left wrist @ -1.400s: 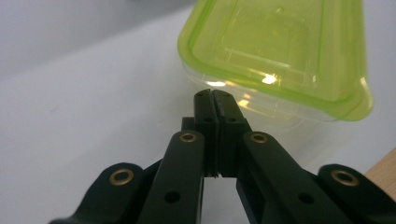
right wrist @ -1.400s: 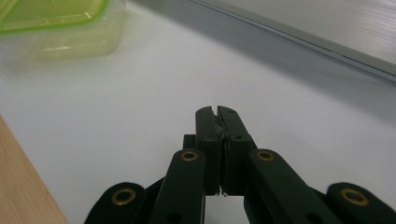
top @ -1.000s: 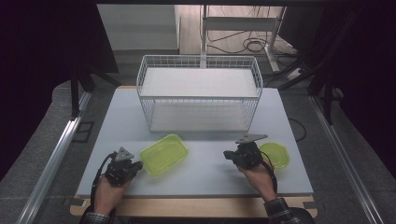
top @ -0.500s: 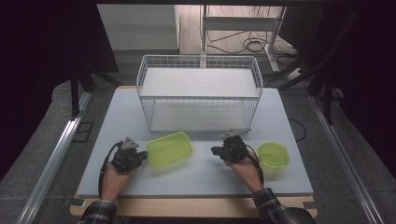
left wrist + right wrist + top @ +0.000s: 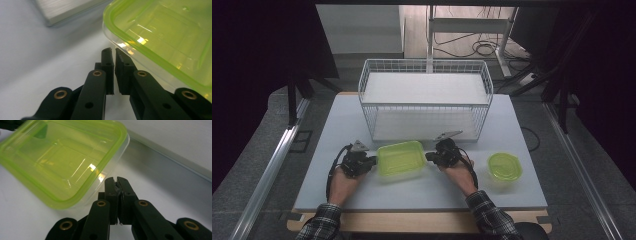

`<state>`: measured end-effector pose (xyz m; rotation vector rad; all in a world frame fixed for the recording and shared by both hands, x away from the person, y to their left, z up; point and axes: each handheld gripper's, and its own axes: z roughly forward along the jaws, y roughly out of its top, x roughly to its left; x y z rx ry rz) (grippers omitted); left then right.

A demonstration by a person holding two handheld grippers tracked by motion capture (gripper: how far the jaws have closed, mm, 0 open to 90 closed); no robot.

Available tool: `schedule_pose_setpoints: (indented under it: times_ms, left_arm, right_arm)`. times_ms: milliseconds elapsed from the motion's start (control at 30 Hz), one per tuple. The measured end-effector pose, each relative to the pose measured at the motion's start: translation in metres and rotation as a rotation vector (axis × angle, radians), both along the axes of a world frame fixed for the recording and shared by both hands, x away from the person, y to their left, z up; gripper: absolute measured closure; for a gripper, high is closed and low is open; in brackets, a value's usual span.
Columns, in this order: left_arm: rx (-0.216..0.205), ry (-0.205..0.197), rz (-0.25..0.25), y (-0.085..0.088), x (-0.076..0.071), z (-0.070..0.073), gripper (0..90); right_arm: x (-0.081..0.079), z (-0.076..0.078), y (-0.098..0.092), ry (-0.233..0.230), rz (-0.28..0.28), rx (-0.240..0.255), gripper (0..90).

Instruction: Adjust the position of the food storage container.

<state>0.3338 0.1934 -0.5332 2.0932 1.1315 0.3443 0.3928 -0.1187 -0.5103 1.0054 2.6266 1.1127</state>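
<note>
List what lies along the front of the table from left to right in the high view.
left gripper → rectangular green-lidded container → right gripper → round green-lidded container

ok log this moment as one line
left gripper: shut, empty | right gripper: shut, empty | rectangular clear plastic container with green lid: on table between them, ungripped

Rectangular container [image 5: 400,159]: glossy translucent green plastic; basket [image 5: 424,100]: white wire metal; table [image 5: 337,120]: matt smooth grey
</note>
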Motion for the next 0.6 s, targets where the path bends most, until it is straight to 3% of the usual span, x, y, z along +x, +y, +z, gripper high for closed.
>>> schedule_pose_setpoints:
  times_ms: [333,400,600]
  left_arm:
    - [0.020,0.012,-0.096,-0.029,-0.008,0.001,85.6]
    - [0.022,0.013,-0.112,-0.034,-0.011,0.001,85.6]
    - [0.024,0.020,-0.156,-0.048,-0.025,0.002,85.4]
  right_arm:
    - [-0.013,-0.002,-0.018,0.036,-0.024,0.000,86.6]
    - [-0.022,-0.001,-0.024,0.029,-0.029,-0.034,86.3]
    - [-0.036,-0.001,-0.035,0.028,-0.034,-0.059,85.4]
